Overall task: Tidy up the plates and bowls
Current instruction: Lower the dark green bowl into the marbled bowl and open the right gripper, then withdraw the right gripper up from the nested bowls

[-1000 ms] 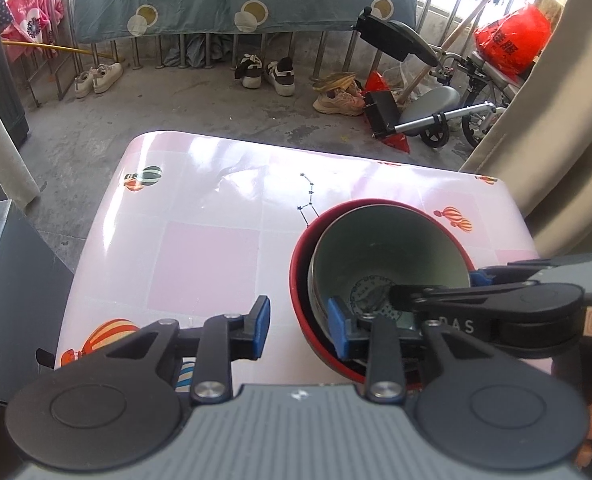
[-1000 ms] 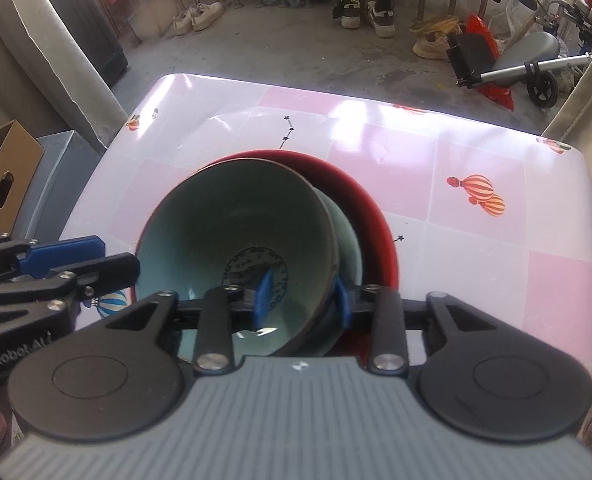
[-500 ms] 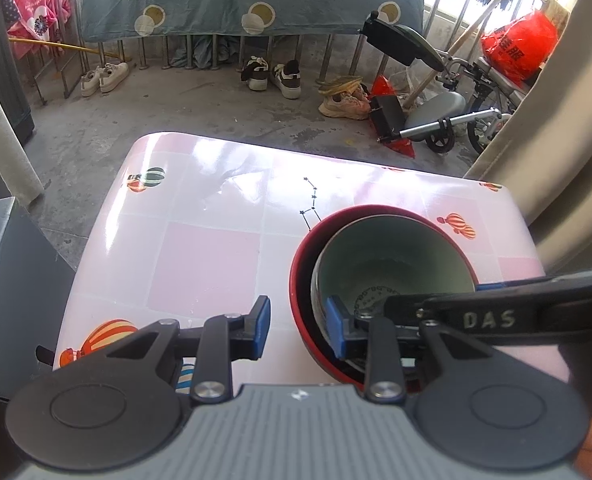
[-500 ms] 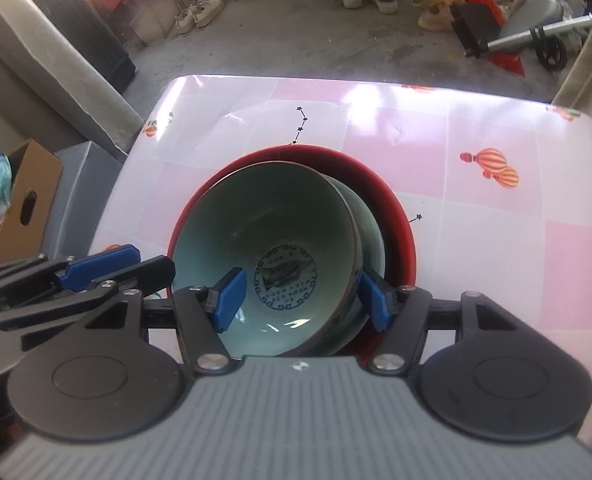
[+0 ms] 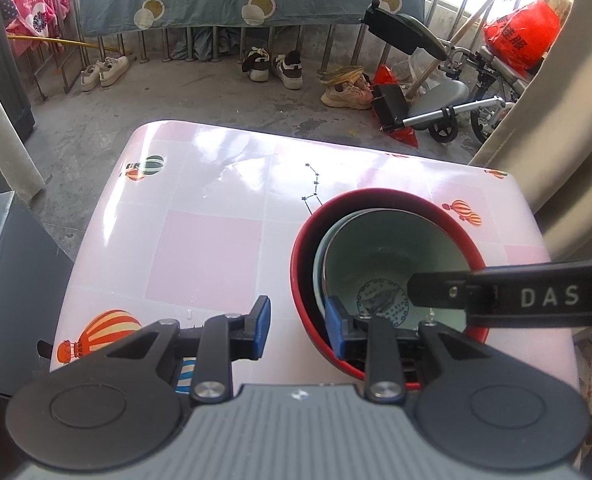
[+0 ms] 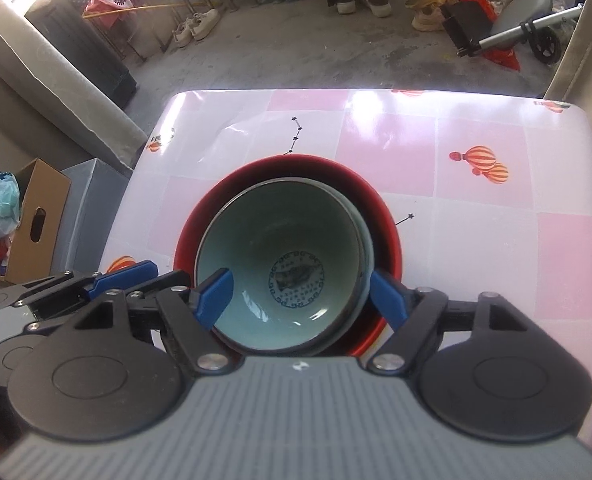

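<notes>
The celadon bowl [image 6: 279,268] sits nested in the red plate [image 6: 388,232] on the worktop [image 6: 476,200]. The right hand-held gripper [image 6: 300,292] is spread wide and empty; the left hand-held gripper [image 5: 298,324], half open, seemingly straddles the plate's rim and could tip the stack.

red bowl's [image 6: 388,224] near rim hidden, lower celadon bowl [image 6: 366,232] mostly covered

Both wrist views look down close over the table [image 5: 207,248], sharing the nested bowls [image 6: 279,264].
</notes>
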Available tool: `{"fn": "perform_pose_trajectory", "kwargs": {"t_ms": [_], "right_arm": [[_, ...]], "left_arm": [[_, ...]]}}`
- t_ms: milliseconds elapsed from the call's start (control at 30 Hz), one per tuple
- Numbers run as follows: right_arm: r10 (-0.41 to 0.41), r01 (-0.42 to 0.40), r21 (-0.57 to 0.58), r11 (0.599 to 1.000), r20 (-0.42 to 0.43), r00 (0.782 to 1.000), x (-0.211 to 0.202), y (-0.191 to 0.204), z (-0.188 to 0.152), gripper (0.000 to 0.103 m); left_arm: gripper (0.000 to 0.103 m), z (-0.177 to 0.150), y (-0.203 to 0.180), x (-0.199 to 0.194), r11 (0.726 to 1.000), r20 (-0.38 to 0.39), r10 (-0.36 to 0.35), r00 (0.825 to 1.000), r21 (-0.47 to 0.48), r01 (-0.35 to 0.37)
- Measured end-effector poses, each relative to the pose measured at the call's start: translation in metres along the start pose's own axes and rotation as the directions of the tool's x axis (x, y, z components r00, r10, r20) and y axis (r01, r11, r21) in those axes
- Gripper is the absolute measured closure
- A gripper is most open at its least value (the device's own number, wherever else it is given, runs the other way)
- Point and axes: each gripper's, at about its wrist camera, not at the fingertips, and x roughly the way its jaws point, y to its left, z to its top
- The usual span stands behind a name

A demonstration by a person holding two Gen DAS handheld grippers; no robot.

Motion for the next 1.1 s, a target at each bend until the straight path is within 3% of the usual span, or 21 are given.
{"fn": "perform_pose_trajectory", "kwargs": {"t_ms": [167,400,667,800,900,1000,1100], "right_arm": [[0.036,-0.036,0.004,0.999,0.071,0.997,-0.018,-0.001,-0.001,0.028],[0.082,-0.082,-0.006,0.997,0.144,0.986,-0.037,-0.008,-0.012,0.028],[0.067,-0.071,0.017,0.997,0.179,0.982,-0.051,-0.024,-0.033,0.025],[0.051,-0.054,0.007,0.999,0.228,0.972,-0.066,-0.031,-0.044,0.020],[0.030,-0.022,-0.030,0.999,0.273,0.962,-0.082,-0.030,-0.053,0.003],[-0.003,0.028,-0.070,0.997,0.329,0.944,-0.098,-0.029,-0.062,0.001],[-0.084,0.134,-0.104,0.985,0.386,0.919,-0.114,-0.028,-0.068,0.001]], "left_arm": [[0.067,0.001,0.003,-0.009,1.000,0.022,-0.004,1.000,0.003,0.004],[0.033,-0.005,0.000,-0.024,0.999,0.058,0.024,0.998,0.041,-0.027],[0.007,-0.012,-0.001,-0.041,0.995,0.121,0.048,0.991,0.079,-0.058],[0.001,-0.016,-0.005,-0.051,0.990,0.178,0.067,0.982,0.107,-0.087],[0.000,-0.019,-0.011,-0.058,0.985,0.223,0.078,0.972,0.135,-0.110],[0.000,-0.022,-0.017,-0.062,0.981,0.229,0.072,0.971,0.162,-0.111],[0.000,-0.024,-0.020,-0.065,0.981,0.236,0.049,0.971,0.170,-0.091]]}}
